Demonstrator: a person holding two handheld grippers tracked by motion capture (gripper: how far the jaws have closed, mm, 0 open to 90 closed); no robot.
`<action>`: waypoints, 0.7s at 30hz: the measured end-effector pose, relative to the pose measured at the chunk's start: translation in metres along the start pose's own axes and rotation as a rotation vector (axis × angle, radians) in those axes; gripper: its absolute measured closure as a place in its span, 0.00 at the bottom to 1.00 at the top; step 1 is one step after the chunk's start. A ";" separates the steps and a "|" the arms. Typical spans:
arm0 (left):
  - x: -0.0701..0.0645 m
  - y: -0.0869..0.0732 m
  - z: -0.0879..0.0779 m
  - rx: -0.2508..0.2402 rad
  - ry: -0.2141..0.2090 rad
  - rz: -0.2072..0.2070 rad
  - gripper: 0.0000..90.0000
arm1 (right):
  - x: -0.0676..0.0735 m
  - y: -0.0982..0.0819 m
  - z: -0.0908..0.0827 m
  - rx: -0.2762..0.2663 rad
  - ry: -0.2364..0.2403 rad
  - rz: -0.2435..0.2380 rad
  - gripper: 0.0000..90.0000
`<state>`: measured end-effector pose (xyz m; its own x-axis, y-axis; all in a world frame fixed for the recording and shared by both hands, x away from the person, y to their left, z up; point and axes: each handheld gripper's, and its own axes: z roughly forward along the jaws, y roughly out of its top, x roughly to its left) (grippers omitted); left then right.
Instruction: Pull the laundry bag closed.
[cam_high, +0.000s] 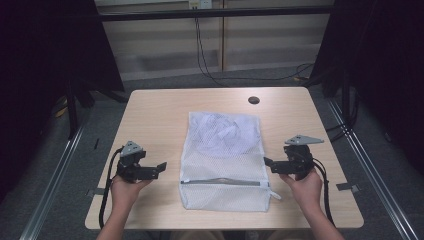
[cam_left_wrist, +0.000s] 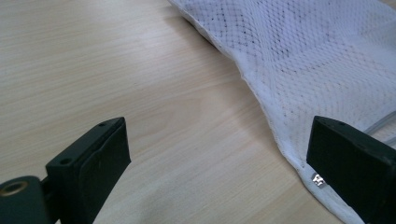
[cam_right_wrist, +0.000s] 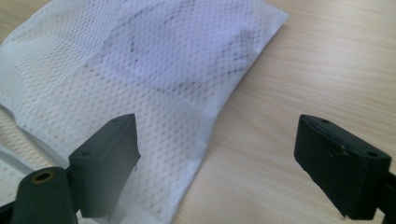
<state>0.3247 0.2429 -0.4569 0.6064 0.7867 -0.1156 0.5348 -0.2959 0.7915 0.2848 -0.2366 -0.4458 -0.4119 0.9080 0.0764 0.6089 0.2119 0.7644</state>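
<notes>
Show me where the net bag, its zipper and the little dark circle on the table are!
Net bag (cam_high: 220, 135): high view, on its upper mesh part.
Zipper (cam_high: 222, 182): high view, middle of the grey strip near the bag's near end.
Dark circle (cam_high: 254, 100): high view, its centre, at the table's far edge.

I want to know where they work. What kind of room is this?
Probably a lab or recording room, not a home. A person holds the left gripper and the right gripper beside a white mesh bag on a bare wooden table, with dark curtains and cables behind.
</notes>
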 end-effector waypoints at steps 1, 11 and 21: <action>0.000 0.001 -0.002 -0.010 -0.005 -0.004 0.07 | 0.003 0.001 0.000 0.000 -0.001 -0.014 0.15; 0.002 0.001 -0.006 0.020 -0.024 -0.009 0.07 | 0.038 0.015 0.013 0.056 0.068 -0.051 0.15; 0.004 -0.001 -0.009 0.055 -0.043 0.025 0.08 | 0.077 0.021 0.037 0.100 0.146 -0.093 0.19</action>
<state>0.3213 0.2506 -0.4529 0.6440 0.7551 -0.1231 0.5500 -0.3452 0.7605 0.2907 -0.1485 -0.4475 -0.5592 0.8222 0.1063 0.6250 0.3338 0.7057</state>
